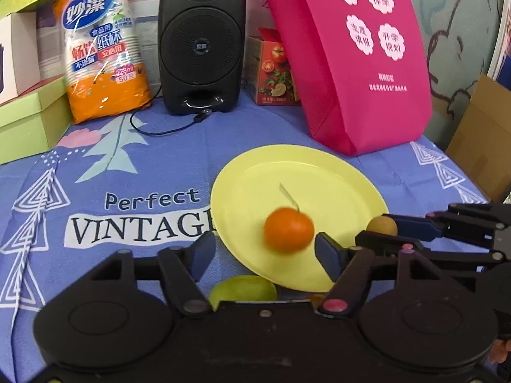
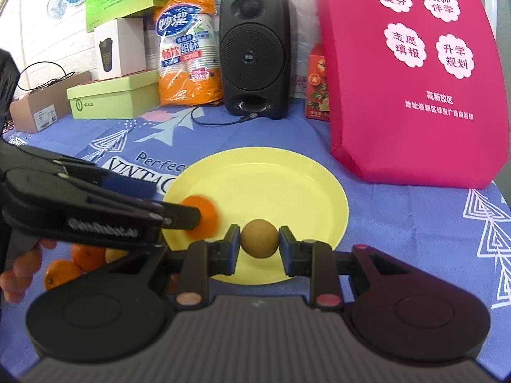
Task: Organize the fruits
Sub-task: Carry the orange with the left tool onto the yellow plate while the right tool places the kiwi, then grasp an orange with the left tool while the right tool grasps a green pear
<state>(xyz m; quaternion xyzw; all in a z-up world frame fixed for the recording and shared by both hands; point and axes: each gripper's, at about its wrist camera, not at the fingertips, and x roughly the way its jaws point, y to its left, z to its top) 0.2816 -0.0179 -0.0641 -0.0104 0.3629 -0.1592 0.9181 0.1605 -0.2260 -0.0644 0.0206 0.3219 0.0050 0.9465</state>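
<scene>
Left gripper [image 1: 265,252] stands with jaws well apart over the near-left part of the yellow plate [image 1: 335,172]; the orange [image 1: 289,229] sits blurred between the blue pads, neither pad pressing it, so it reads as released, likely dropping or rolling on the plate. Judgement: the step in hand is placing fruit on the plate; the left should lift clear straight back without nudging the orange, which may roll toward the rim. Right gripper [image 2: 259,242] is clamped on a small brown round fruit [image 2: 259,238], pads tight on both sides, held over the plate's near edge; it looks firm and light, should handle easily. It wants lowering close to the plate before opening, and away from the orange so the two do not knock. More fruit waits off the plate: a green fruit [image 1: 242,289] just under the left gripper at the plate's near edge, and loose oranges [image 2: 73,263] on the cloth at lower left of the right view, beside a person's hand [image 2: 19,271]. Surface is a blue printed tablecloth [image 1: 143,166]. At the back, left to right: green boxes [image 2: 111,97], paper cup pack [image 1: 102,51], black speaker [image 1: 201,41], small red carton [image 1: 271,70], pink bag [image 1: 361,57].
</scene>
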